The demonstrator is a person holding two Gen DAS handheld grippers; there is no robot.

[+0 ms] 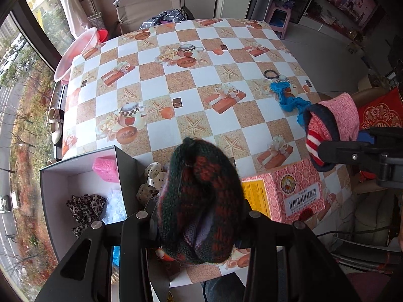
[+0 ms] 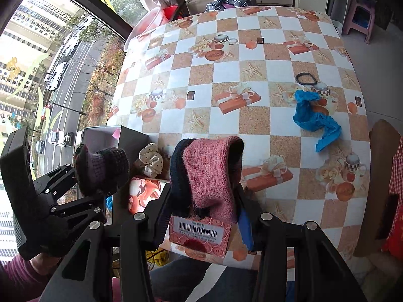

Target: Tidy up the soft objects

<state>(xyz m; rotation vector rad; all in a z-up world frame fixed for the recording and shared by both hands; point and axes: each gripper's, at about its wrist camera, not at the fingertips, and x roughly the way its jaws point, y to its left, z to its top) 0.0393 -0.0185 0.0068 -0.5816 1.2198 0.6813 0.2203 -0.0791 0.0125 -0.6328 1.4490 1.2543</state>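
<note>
Both tongs carry knitwear: left tongs (image 1: 199,229) clamp a green-red knit (image 1: 199,201), right tongs (image 2: 201,216) a pink knit (image 2: 206,173); next, probably drop each into the pink box (image 1: 289,191).

Dark green/red knit item (image 1: 201,201), bunched, held above table's near edge. Pink/navy knit item (image 2: 206,176), folded over, also held up. Blue crumpled cloth (image 2: 314,118) flat on table, far right; black hair tie (image 2: 306,78) just beyond it.

window (image 1: 22,80), folding chair (image 1: 148,7) — checked table (image 1: 176,80)
</note>
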